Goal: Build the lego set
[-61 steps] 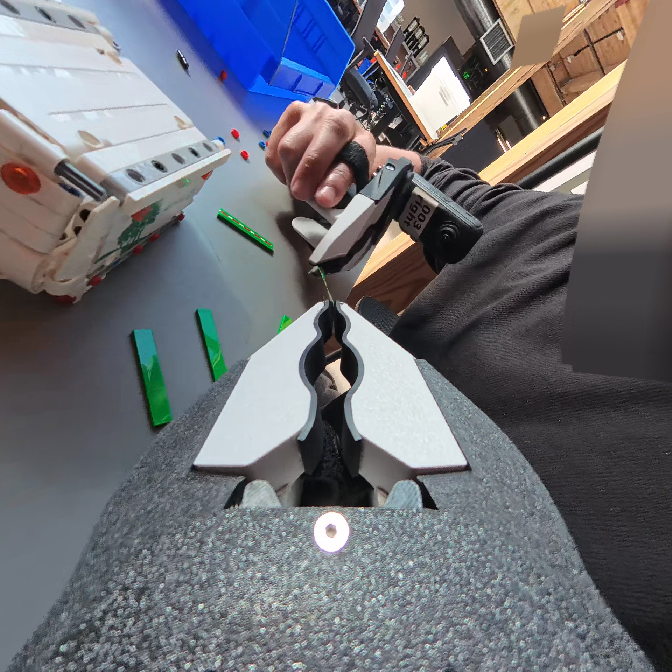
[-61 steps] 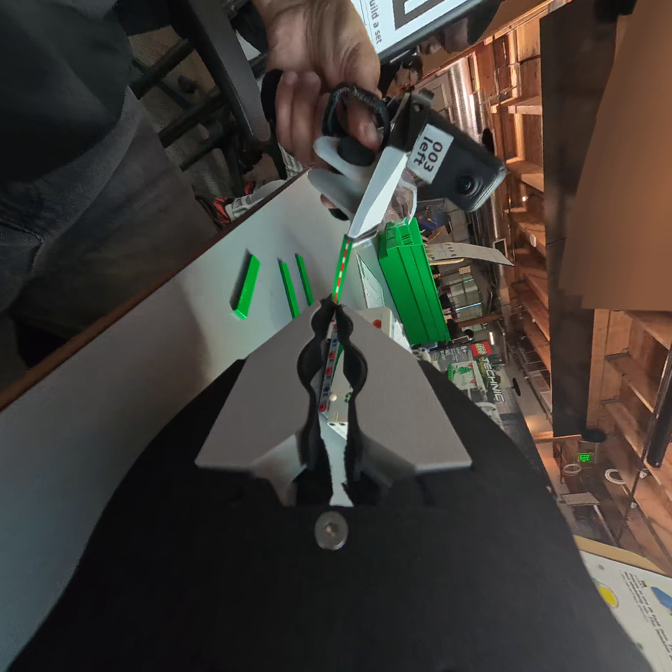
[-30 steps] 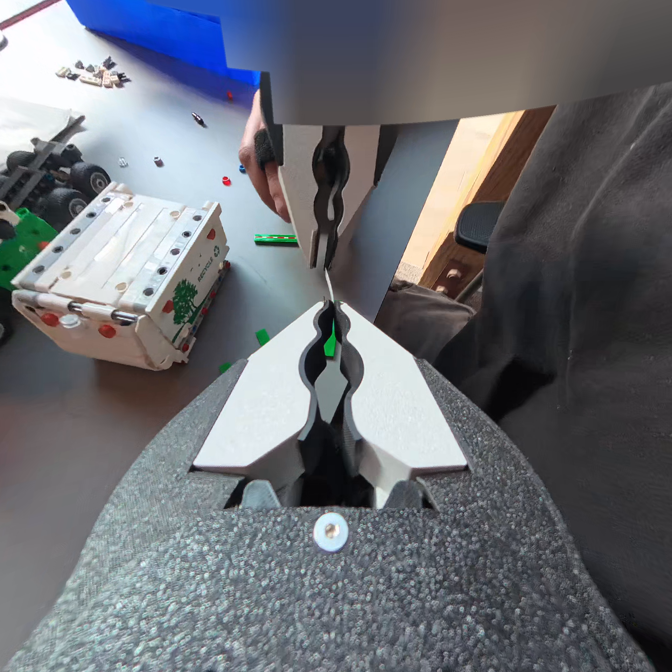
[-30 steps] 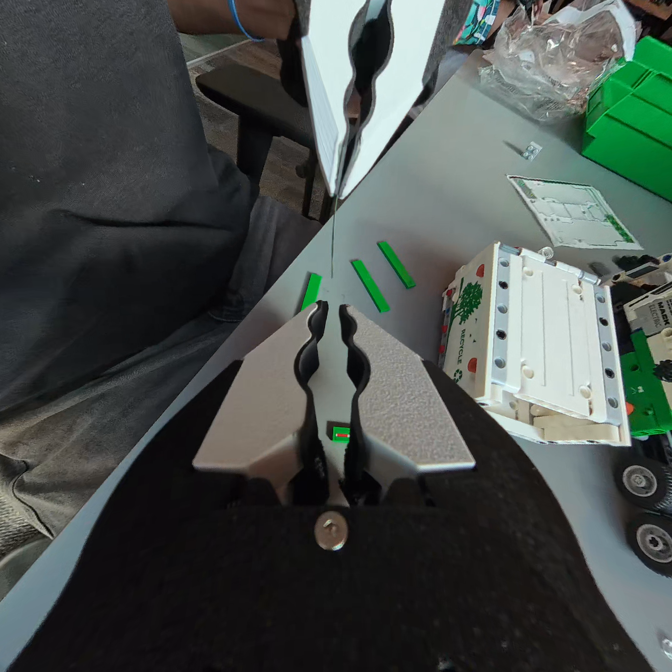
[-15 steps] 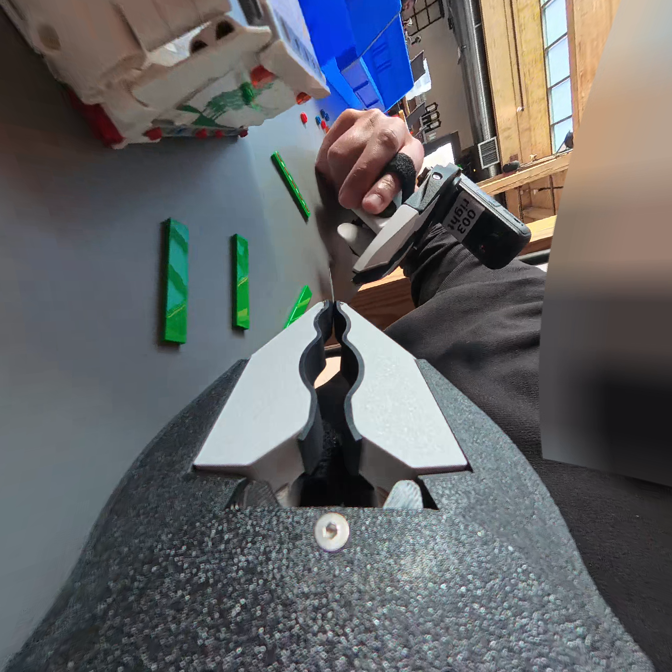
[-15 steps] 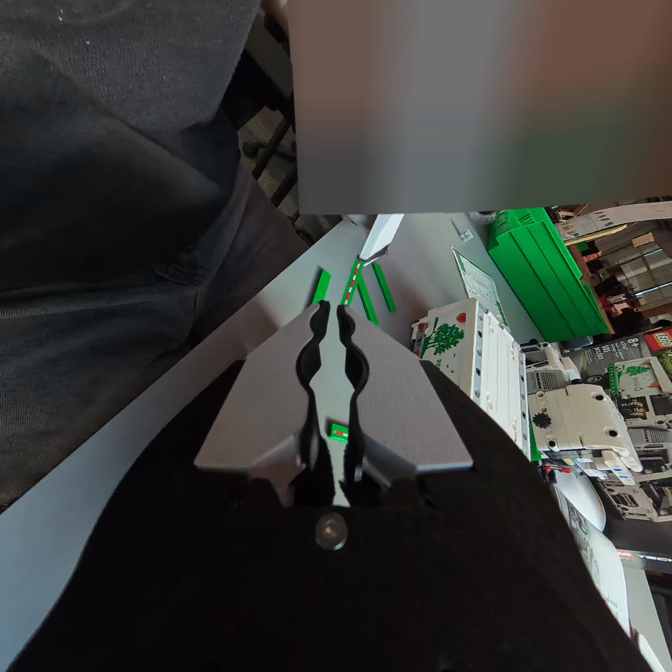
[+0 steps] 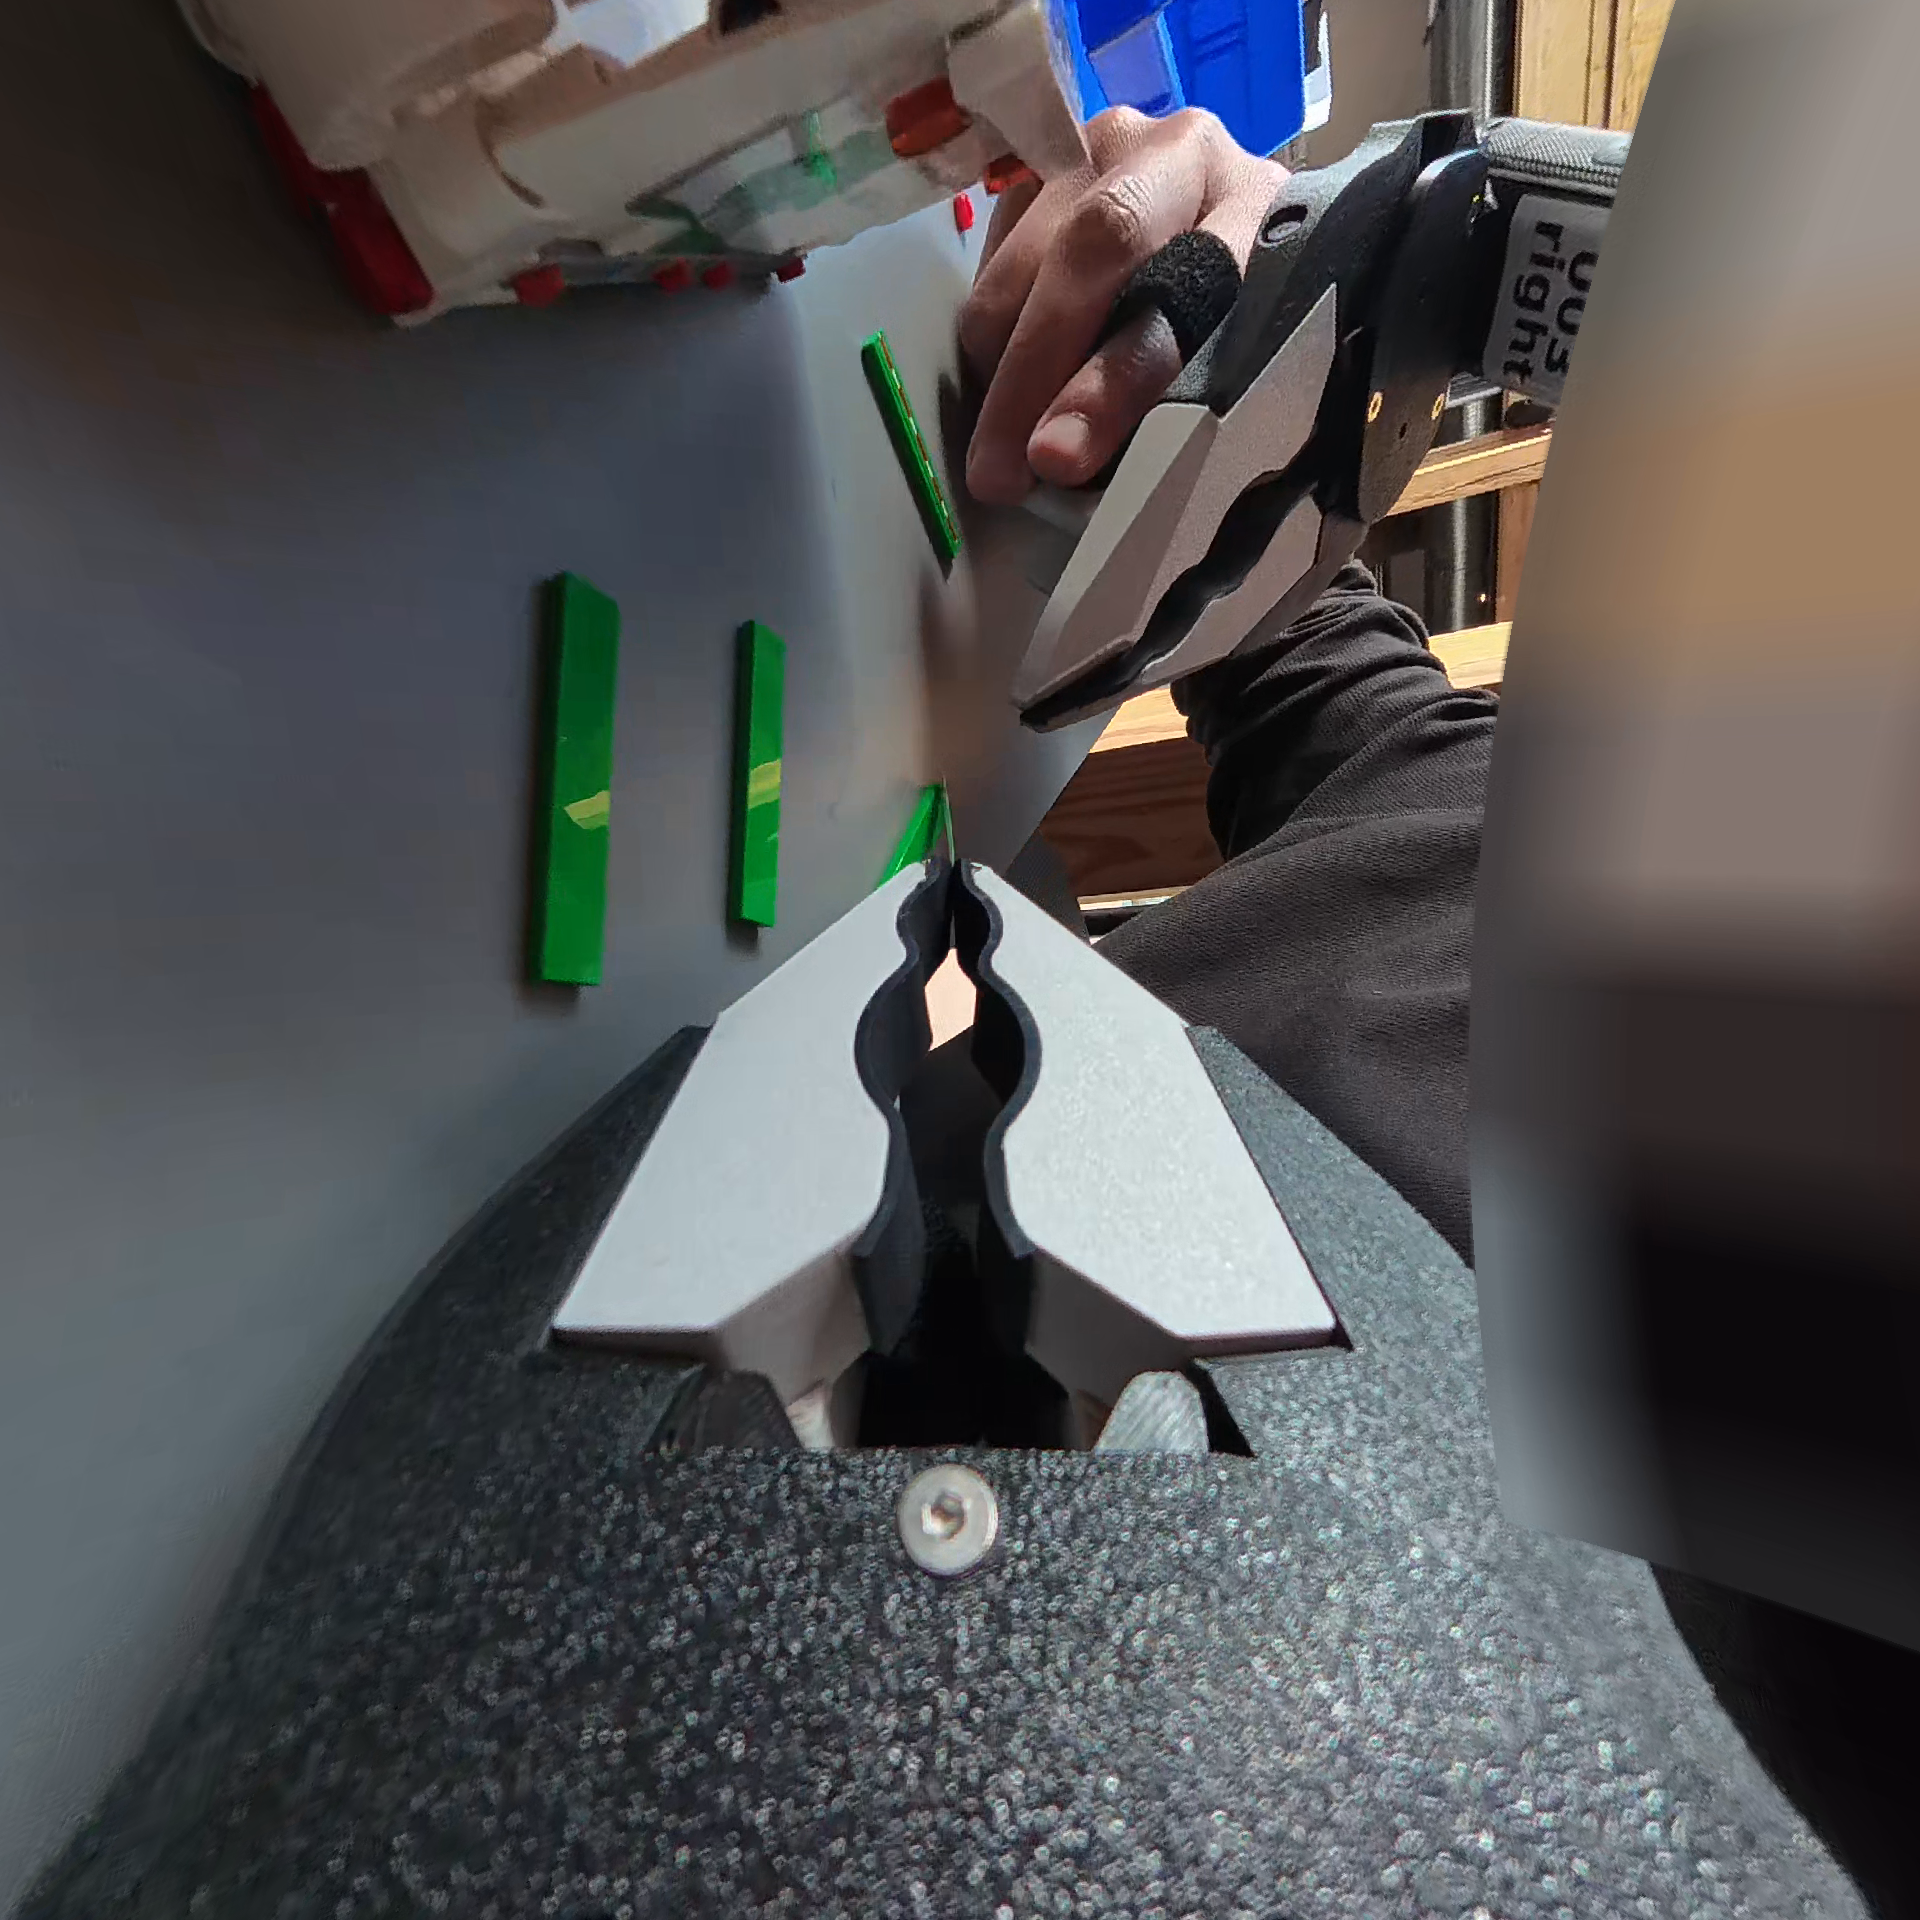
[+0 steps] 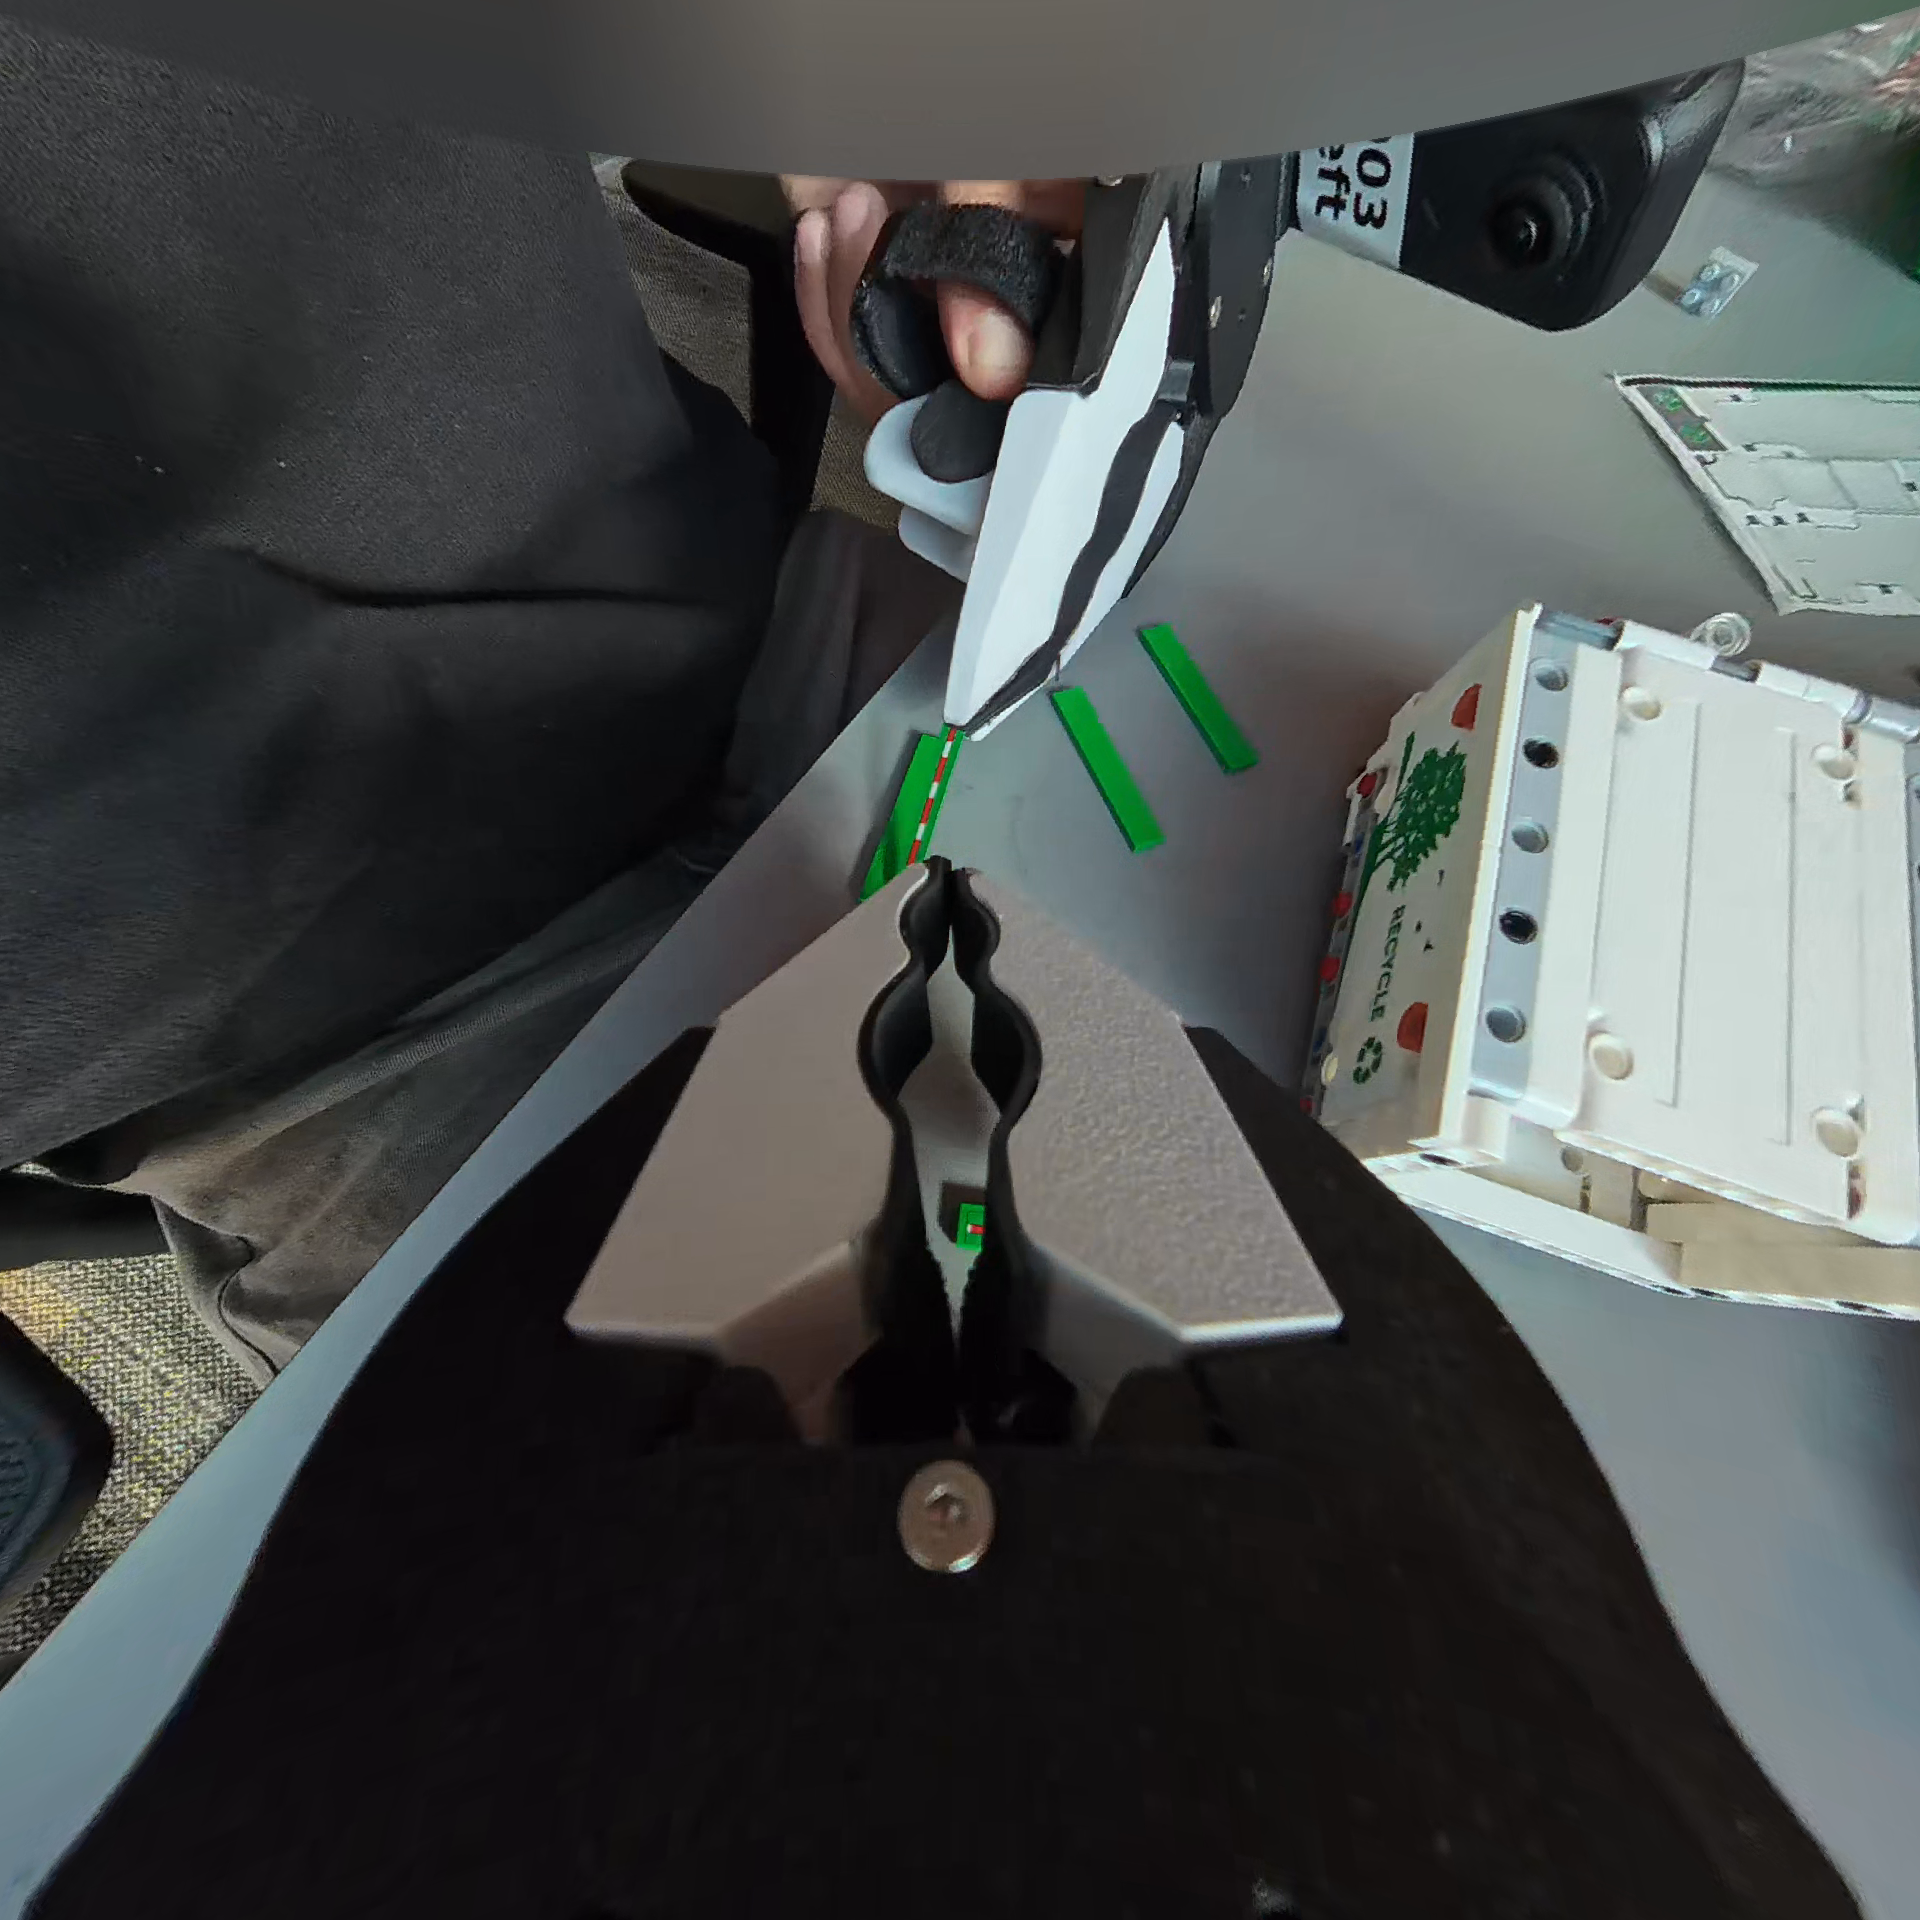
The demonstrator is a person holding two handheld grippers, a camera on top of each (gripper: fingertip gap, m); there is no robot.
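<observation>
My left gripper (image 7: 951, 873) is shut on a thin red-and-white sticker strip (image 8: 935, 795). The strip lies along a green tile (image 8: 902, 821) at the table's near edge, also in the left wrist view (image 7: 914, 831). The left gripper (image 8: 971, 717) holds the strip's far end. My right gripper (image 8: 951, 881) is shut with its tips at the strip's near end; I cannot tell whether it pinches the strip. It shows in the left wrist view (image 7: 1039, 707) just above the table edge. Two plain green tiles (image 8: 1107, 769) (image 8: 1195, 696) lie beside it.
The white truck body (image 8: 1610, 935) with a green tree print stands right of the tiles on the grey table (image 8: 1455, 520). A sticker sheet (image 8: 1818, 499) lies behind it. Another green tile with a red stripe (image 7: 909, 442) lies under the right hand. The person's lap is just past the edge. Tip to tip, the grippers are about 4 centimeters apart.
Both grippers have come down from facing each other above the table to its near edge. The left has laid the strip onto the green tile. The right jaws have closed.
</observation>
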